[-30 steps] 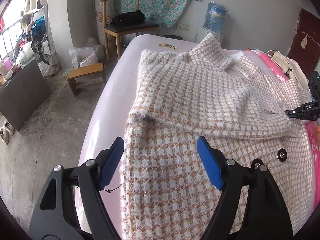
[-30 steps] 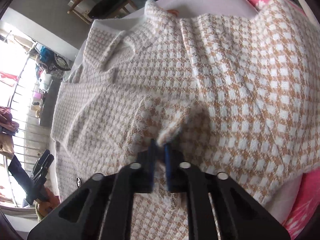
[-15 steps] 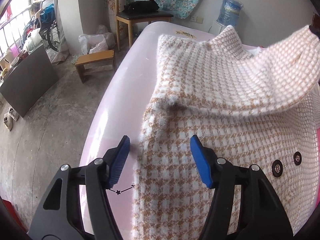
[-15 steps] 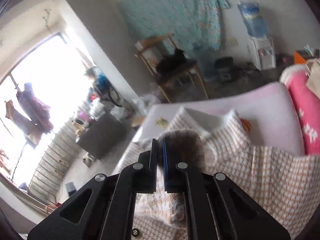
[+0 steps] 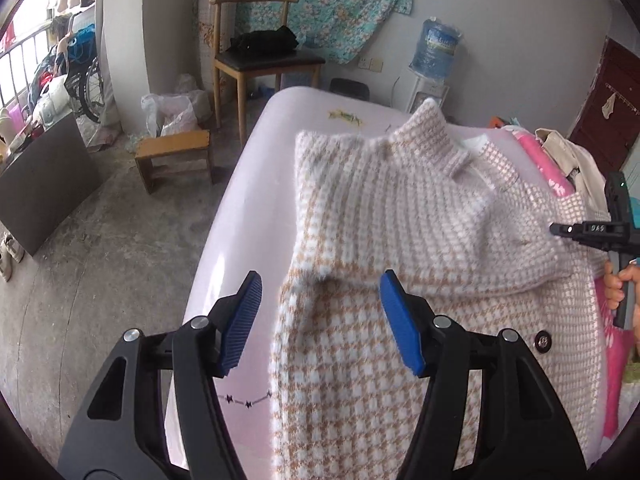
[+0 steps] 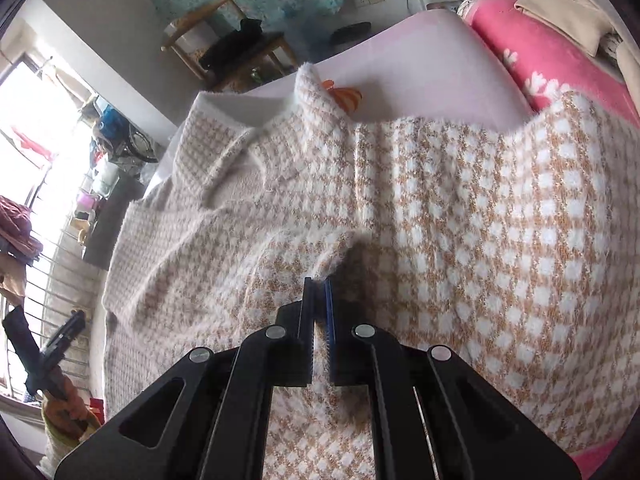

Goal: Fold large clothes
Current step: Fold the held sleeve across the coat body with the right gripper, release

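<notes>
Half a second ago the sleeve was lifted high across the upper right of the left wrist view; now it lies folded back down over the chest of the coat (image 5: pixel 400 248), its cuff end held at the right edge by the right gripper (image 6: pixel 318 280), whose jaws are clenched on a pinch of the fuzzy fabric at the centre of the right wrist view. Its camera, then pointed at the room, again looks down on the cloth. Fuzzy, with a tan-and-white check, the coat lies spread over the pale pink mattress (image 5: pixel 240 208), collar toward the top of the frame and a dark button (image 5: pixel 542 342) at lower right. Over the garment's left edge the left gripper (image 5: pixel 320 320) hovers with its blue pads (image 5: pixel 402 332) spread wide, grasping nothing, much as before
</notes>
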A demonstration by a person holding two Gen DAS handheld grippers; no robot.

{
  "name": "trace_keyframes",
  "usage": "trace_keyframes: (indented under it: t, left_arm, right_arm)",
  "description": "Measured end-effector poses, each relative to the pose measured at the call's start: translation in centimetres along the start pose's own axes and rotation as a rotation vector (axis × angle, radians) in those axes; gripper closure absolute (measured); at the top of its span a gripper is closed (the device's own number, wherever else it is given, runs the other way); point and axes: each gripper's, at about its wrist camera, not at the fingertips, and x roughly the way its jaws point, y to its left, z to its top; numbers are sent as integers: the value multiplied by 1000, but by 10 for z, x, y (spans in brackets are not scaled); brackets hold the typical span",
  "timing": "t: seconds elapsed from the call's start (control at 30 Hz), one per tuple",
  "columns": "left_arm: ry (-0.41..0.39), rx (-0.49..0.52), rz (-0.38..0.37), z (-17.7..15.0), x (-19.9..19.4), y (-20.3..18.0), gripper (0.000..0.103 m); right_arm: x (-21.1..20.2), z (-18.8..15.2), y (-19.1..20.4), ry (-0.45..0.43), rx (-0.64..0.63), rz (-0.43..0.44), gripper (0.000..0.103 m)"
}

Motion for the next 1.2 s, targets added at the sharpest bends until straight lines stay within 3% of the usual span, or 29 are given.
trace_keyframes:
  t: [0.1, 0.17, 0.27, 0.3, 0.37, 0.43, 0.47, 0.57, 0.63, 0.8, 0.93, 1.0, 1.1, 1.2]
  left_arm:
    - [30, 11, 5, 33, 25, -5, 44]
    - [69, 38, 55, 51, 58, -11, 44]
    - [119, 52, 72, 66, 104, -14, 46]
    - [137, 49, 64, 69, 117, -16, 51]
    - [157, 52, 91, 71, 134, -17, 73]
    - [125, 48, 93, 72, 132, -15, 90]
    - [108, 40, 78, 72, 127, -13, 91]
    - [57, -20, 35, 70, 112, -1, 92]
    - [45, -53, 36, 68, 110, 5, 93]
    - [45, -129, 48, 61, 121, 13, 93]
    - [52, -100, 66, 60, 123, 6, 92]
    - [67, -98, 56, 62, 119, 6, 88]
    - [50, -98, 33, 63, 103, 6, 70]
    - [6, -54, 11, 59, 77, -3, 67]
  right_arm:
    - [10, -1, -3, 22, 4, -1, 98]
    - [16, -1, -4, 28, 10, 4, 98]
    - [17, -4, -5, 23, -4, 3, 98]
    - [17, -4, -4, 21, -16, -3, 98]
    - [15, -2, 0, 12, -47, -21, 98]
    - [12, 3, 10, -14, -91, -32, 98]
    - [8, 7, 15, -39, -108, -21, 98]
    - [-9, 22, 24, -121, -125, 39, 98]
    - [-8, 30, 24, -131, -110, 50, 98]
    - [19, 25, 7, -49, -73, -49, 98]
    - [17, 17, -4, -45, -47, -41, 98]
    - [10, 17, -3, -61, -50, -34, 98]
    - [2, 20, -3, -46, -45, -26, 98]
    - [-13, 17, 6, -76, -98, -110, 89]
